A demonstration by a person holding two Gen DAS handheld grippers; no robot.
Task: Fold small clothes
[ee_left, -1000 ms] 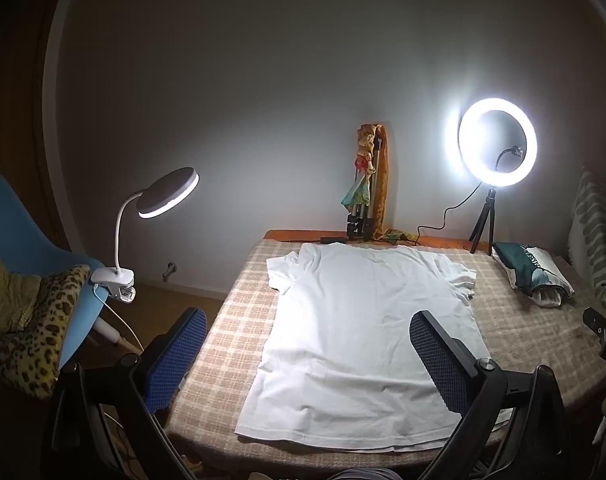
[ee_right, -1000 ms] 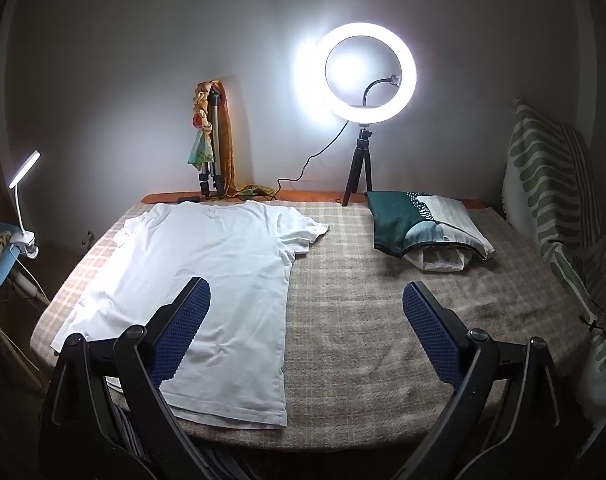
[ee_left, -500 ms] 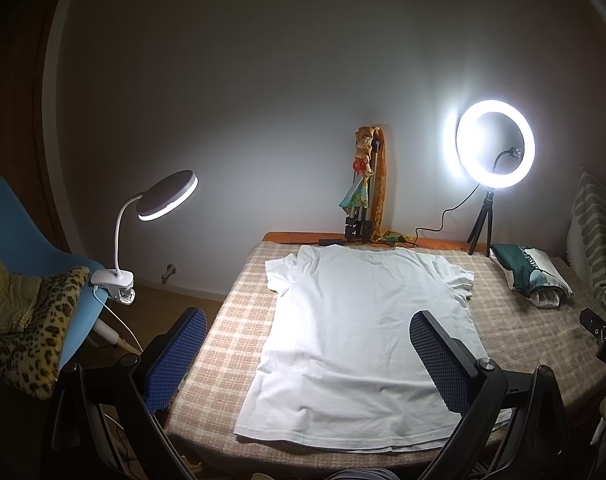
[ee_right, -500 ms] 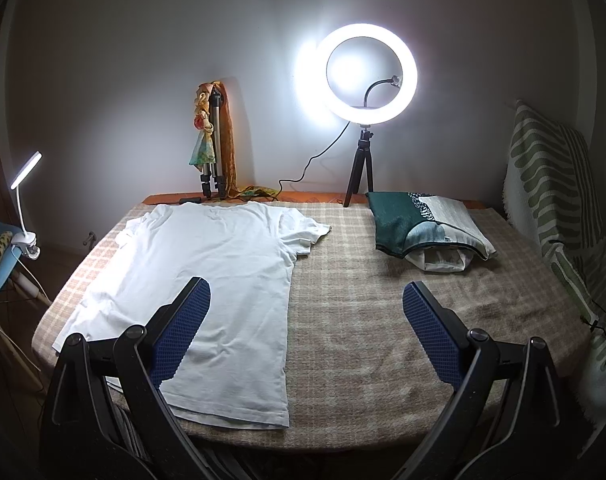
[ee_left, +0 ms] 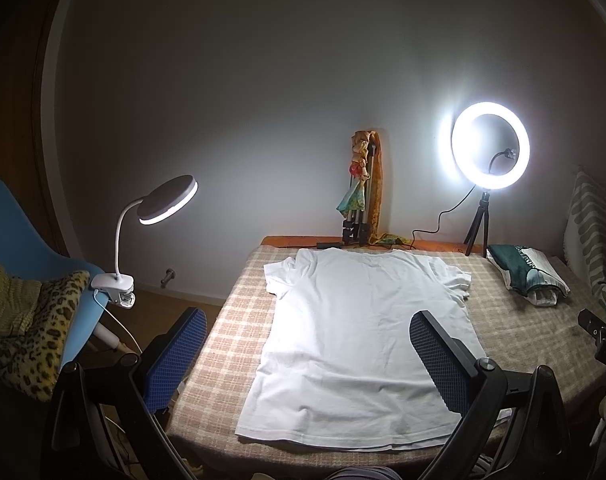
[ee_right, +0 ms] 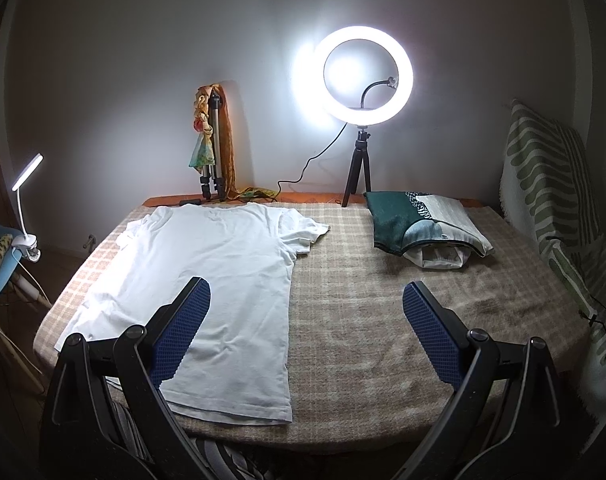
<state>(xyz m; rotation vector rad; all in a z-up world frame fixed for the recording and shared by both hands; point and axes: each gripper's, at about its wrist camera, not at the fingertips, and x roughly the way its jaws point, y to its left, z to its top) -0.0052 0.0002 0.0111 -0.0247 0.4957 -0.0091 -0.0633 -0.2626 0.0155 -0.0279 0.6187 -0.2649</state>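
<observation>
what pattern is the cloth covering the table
A beige and white check, on the table cloth; clearest in the left wrist view beside the white t-shirt.

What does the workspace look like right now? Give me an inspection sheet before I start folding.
Surface: table under a checked cloth, right half bare.
Job's things: white T-shirt spread flat, unfolded, collar toward the wall.
Clutter: folded green patterned garment at the far right; tripod draped with scarves at the back edge.
Grippers: left gripper and right gripper both open, above the near edge, holding nothing.
Cables: ring light cord trails along the back edge.
Surroundings: clip lamp on a blue chair, striped cushion at right.
</observation>
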